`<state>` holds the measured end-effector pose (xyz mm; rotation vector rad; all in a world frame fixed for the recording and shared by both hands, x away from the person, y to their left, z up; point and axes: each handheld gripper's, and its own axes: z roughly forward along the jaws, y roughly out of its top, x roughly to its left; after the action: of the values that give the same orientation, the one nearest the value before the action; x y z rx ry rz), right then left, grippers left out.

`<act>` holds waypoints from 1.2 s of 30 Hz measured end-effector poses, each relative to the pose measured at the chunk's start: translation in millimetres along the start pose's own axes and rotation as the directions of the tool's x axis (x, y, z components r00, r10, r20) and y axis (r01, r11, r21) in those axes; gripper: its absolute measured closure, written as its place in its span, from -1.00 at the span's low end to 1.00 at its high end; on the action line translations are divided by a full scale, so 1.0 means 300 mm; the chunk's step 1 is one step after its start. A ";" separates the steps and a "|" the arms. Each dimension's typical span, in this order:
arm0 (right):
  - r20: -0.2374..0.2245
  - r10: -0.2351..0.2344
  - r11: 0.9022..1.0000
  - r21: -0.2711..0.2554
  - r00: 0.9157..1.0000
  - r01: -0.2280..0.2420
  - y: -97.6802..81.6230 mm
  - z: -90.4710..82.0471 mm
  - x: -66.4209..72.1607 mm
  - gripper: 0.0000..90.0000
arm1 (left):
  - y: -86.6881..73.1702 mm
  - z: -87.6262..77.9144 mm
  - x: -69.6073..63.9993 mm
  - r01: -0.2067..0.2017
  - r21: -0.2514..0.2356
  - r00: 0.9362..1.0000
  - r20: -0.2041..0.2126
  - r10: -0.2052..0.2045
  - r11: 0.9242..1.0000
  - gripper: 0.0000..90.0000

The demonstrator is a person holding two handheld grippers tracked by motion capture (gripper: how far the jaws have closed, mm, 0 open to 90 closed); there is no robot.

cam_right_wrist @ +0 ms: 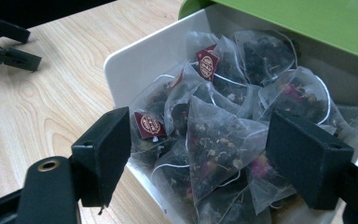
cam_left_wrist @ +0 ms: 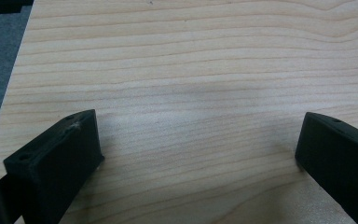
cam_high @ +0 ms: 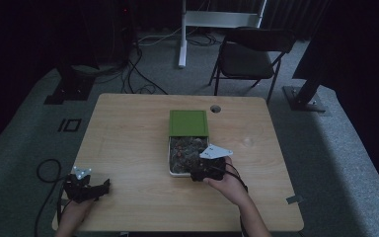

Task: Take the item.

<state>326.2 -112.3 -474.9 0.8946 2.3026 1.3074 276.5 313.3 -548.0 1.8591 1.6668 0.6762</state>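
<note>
Wood-grain laminate forms the top of the table [cam_high: 128, 148], which carries a white tray [cam_right_wrist: 135, 60] of pyramid tea bags near its centre, slightly toward the near edge. A green lid [cam_high: 188, 122] lies slid back over the far part of the tray, leaving the near part uncovered.

Right gripper [cam_high: 208, 170]: positioned at the near right corner of the tray, held by the person's right hand [cam_high: 229, 185]. In the right gripper view its two black jaws stand wide apart, released, with one translucent tea bag [cam_right_wrist: 219, 140] between them. The pads do not press on the bag; a gap shows on each side. One jaw stands over the tray's rim at the table side, the other over the bags inside the tray. Two dark red paper tags [cam_right_wrist: 149, 125] with round emblems lie among the bags, one just beside the jaw over the rim.

Left gripper [cam_high: 86, 186]: located near the near left corner of the table, well apart from the tray, held by the person's left hand [cam_high: 74, 212]. In the left gripper view its jaws are spread wide over bare wood, with nothing between them.

Grey carpet [cam_high: 24, 143] surrounds the table. A dark folding chair [cam_high: 249, 54] stands beyond the far edge.
</note>
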 end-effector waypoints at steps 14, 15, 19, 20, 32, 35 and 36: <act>0.072 -0.013 0.999 0.051 0.997 0.009 -0.011 0.041 0.019 0.18 | 0.000 0.000 0.000 0.000 0.000 1.000 0.000 0.000 1.000 -0.99; 0.075 -0.016 0.998 0.055 0.997 0.012 -0.013 0.045 0.021 0.22 | 0.000 0.000 0.000 0.000 0.000 1.000 0.000 0.000 1.000 -0.99; 0.088 -0.029 0.998 0.055 0.996 0.024 -0.014 0.044 0.015 0.49 | 0.000 0.000 0.000 0.000 0.000 1.000 0.000 0.000 1.000 -0.99; 0.090 -0.034 0.998 0.054 0.995 0.029 -0.016 0.042 0.011 0.56 | 0.000 0.000 0.000 0.000 0.000 1.000 0.000 0.000 1.000 -0.99; 0.034 0.012 1.000 0.017 0.999 -0.013 -0.005 0.003 -0.009 0.81 | 0.000 0.000 0.000 0.000 0.000 1.000 0.000 0.000 1.000 -0.99; 0.038 0.005 1.000 0.009 0.999 -0.006 0.002 -0.010 -0.013 0.82 | 0.000 0.000 0.000 0.000 0.000 1.000 0.000 0.000 1.000 -0.99; 0.039 0.010 1.000 0.008 0.999 -0.010 0.003 -0.013 -0.014 0.83 | 0.000 0.000 0.000 0.000 0.000 1.000 0.000 0.000 1.000 -0.99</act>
<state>327.3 -117.3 -472.0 0.9272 2.2782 1.2742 276.5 313.3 -548.0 1.8588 1.6670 0.6761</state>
